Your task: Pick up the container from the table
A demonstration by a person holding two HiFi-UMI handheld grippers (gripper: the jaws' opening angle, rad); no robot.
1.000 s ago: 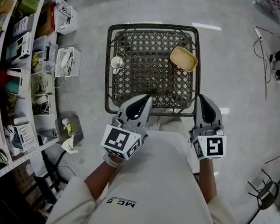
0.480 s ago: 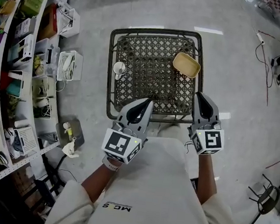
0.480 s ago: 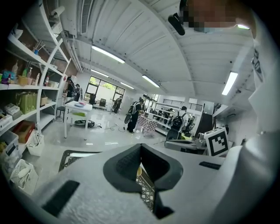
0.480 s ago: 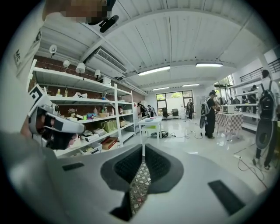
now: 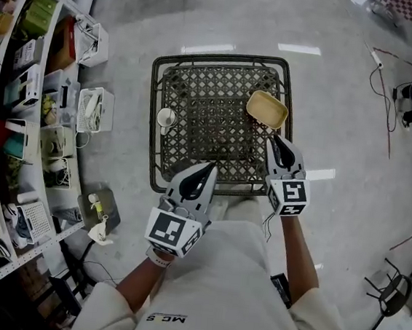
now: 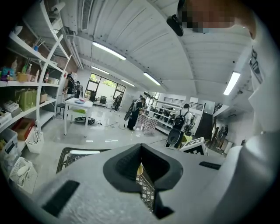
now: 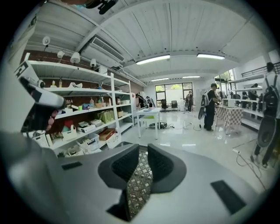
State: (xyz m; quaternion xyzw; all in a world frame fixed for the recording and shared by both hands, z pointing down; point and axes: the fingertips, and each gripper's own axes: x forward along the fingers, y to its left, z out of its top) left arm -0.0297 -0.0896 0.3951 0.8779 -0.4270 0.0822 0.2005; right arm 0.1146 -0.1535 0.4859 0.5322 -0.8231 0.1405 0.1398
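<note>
A shallow tan container [image 5: 267, 108] lies at the right side of a dark lattice-top table [image 5: 200, 79]. My right gripper [image 5: 276, 141] reaches over the table's front right part, its tips just short of the container's near rim. In the right gripper view its jaws [image 7: 143, 148] stand open by a narrow gap with only the lattice [image 7: 139, 183] showing between them. My left gripper [image 5: 206, 167] hangs at the table's front edge, left of centre. Its pads meet at the tips [image 6: 140, 148], with nothing held.
A small white cup [image 5: 166, 117] stands at the table's left edge. Shelves with boxes and baskets [image 5: 30, 98] run along the left. Cables [image 5: 383, 77] trail on the grey floor at the right, near a black stool [image 5: 391, 279]. People stand far off in the room [image 7: 212, 107].
My right gripper has moved forward and to the left over the table, closing on the tan container. The left gripper stays near the front edge.
</note>
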